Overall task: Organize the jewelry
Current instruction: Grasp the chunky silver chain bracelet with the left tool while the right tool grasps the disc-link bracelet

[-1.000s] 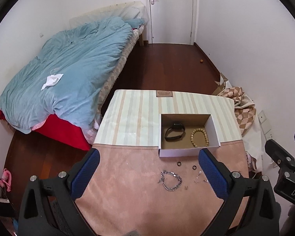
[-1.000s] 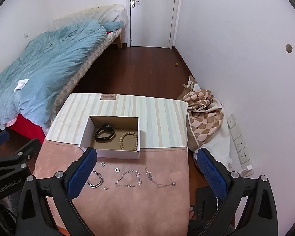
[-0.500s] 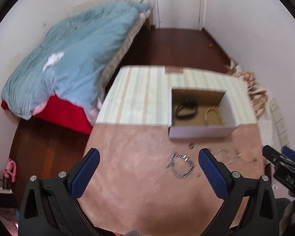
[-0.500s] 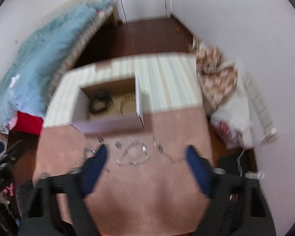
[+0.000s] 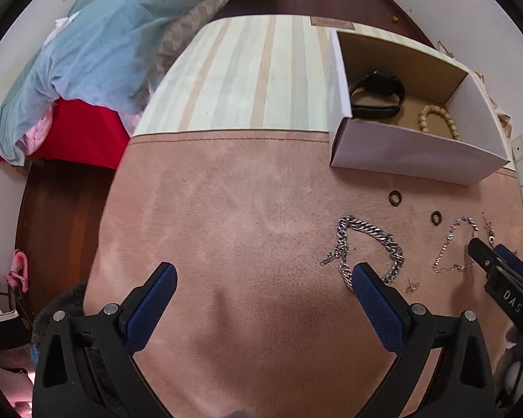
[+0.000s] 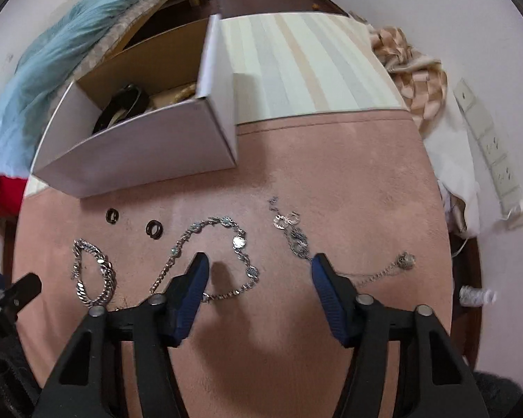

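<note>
Jewelry lies loose on the pink mat (image 5: 226,209): a chunky silver chain (image 5: 369,244), two dark rings (image 5: 395,198) (image 5: 436,217), a thin disc bracelet (image 6: 226,224) and a fine charm chain (image 6: 296,237). The white box (image 5: 411,153) holds a black band (image 5: 376,94) and a wooden bead bracelet (image 5: 439,122). My left gripper (image 5: 263,275) is open over bare mat, its right finger beside the chunky chain. My right gripper (image 6: 259,261) hangs low over the disc bracelet, jaws closing. Part of the bracelet lies between the pads, which do not touch it.
The mat covers the near half of a striped tabletop (image 5: 254,69). A bed with a blue duvet (image 5: 104,52) stands to the left. A checked cloth (image 6: 415,69) and wall sockets (image 6: 488,146) are at the right. A tiny metal piece (image 5: 412,284) lies by the chunky chain.
Both grippers have sunk toward the mat and tipped further downward, so the jewelry looms larger. The right jaws have narrowed from wide open to about half.
</note>
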{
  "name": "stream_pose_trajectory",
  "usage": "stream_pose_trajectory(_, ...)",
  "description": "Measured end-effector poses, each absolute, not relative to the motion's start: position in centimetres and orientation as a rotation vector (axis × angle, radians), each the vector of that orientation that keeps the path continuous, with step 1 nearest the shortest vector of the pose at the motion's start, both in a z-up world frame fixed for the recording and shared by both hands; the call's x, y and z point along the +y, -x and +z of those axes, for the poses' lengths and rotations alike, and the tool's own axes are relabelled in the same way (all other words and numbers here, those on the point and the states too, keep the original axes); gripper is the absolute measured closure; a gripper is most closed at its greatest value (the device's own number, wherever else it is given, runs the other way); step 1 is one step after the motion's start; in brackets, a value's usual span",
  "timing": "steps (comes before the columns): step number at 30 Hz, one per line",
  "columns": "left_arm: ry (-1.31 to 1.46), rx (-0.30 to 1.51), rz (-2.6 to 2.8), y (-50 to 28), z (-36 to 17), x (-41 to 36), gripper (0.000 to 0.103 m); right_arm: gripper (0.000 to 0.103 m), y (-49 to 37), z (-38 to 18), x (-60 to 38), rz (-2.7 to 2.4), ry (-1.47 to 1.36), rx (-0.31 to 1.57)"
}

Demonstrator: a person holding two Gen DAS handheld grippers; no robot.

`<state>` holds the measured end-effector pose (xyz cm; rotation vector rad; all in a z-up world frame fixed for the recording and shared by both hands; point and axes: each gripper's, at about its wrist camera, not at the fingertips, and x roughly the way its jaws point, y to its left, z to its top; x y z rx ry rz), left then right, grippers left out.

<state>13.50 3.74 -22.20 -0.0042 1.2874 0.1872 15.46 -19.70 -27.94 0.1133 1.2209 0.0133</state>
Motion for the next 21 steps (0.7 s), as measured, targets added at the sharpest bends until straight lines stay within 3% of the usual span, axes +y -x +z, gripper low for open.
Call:
stream_pose_trajectory(1,0.008,1.288,0.186,-13.5,-22.4,3.8,0.001,0.054,-15.3,-28.0,-19.0,0.005,-0.064,1.208)
stream_pose_trajectory(2,0.011,1.288,0.185,-13.5,-22.7,3.8,0.001,0.068,-15.2,-28.1,-18.6,-0.009,-0.020,1.200)
stream_pose_trajectory(3,0.014,1.289,0.184,-13.5,-22.8,3.8,0.001,0.092,-14.9,-28.1,-18.1,0.003,0.008,1.178)
stream_pose_trajectory(4,0.018,1.291,0.179,-13.5,-23.0,3.9,0.001,0.098,-14.7,-28.2,-17.8,0.005,0.022,1.171)
stream_pose_trajectory(15,0.015,1.329,0.028,-13.6,-25.9,1.3,0.002,0.098,-11.1,-26.7,-21.5,0.016,-0.213,1.143)
stream_pose_trajectory(19,0.004,1.325,-0.008,-13.9,-26.5,0.1,0.029,0.098,-10.6,-26.4,-22.0,0.022,-0.252,1.152)
stream_pose_trajectory(21,-0.009,1.295,-0.029,-14.0,-26.1,-0.6,0.048,0.098,-10.5,-26.3,-21.9,0.022,-0.244,1.154)
